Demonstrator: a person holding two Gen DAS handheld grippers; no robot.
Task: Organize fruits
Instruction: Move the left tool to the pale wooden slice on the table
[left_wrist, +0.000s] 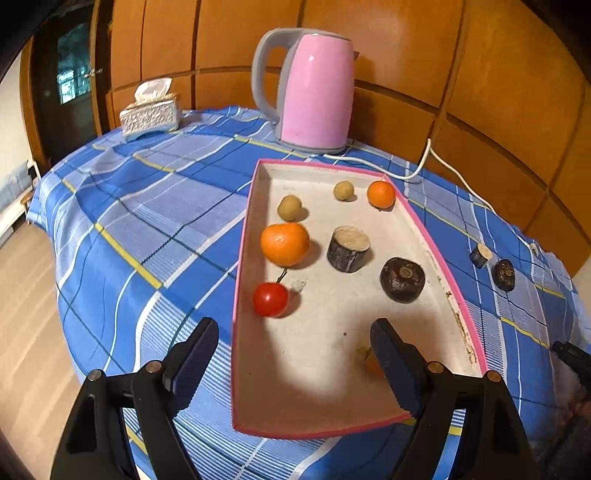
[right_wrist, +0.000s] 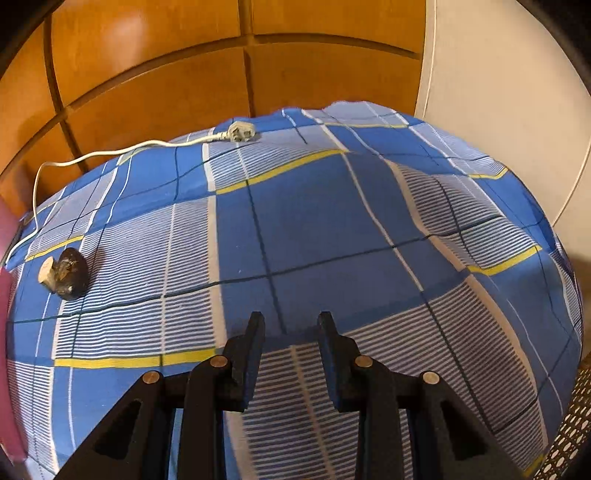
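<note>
Near edge of the table, left tongs (left_wrist: 294, 326): released and wide, nothing between them; one finger hangs over the cloth, the other over the tray floor, so they straddle the tray's left wall.
Behind the inner finger: a small orange bit, mostly hidden; cannot tell what it is.
Right tongs (right_wrist: 291, 318): a narrow gap between the fingers, empty, hanging over bare cloth toward the table's right side.
Tray (left_wrist: 321, 173): pink-rimmed, white inside, lying lengthwise from the near edge toward the back of the table.
Tomato (left_wrist: 270, 299): red, against the tray's left wall, nearest the left tongs.
Large orange (left_wrist: 284, 243): just behind the tomato, by the same wall.
Tan fruits: one (left_wrist: 289, 207) behind the large orange, another (left_wrist: 343, 190) near the far wall.
Small orange (left_wrist: 381, 193): far right corner of the tray.
Big stub (left_wrist: 348, 249): dark bark, pale cut top, upright mid-tray.
Big dark fruit (left_wrist: 402, 279): just right of the big stub, near the right wall.
Outside the tray: a small stub (left_wrist: 481, 255) and a small dark fruit (left_wrist: 504, 274) touching each other on the cloth (right_wrist: 314, 221), right of the tray.
Back edge: pink kettle (left_wrist: 314, 88), its white cord (left_wrist: 417, 173) and loose plug (right_wrist: 242, 132).
Back left corner: tissue box (left_wrist: 149, 114).
</note>
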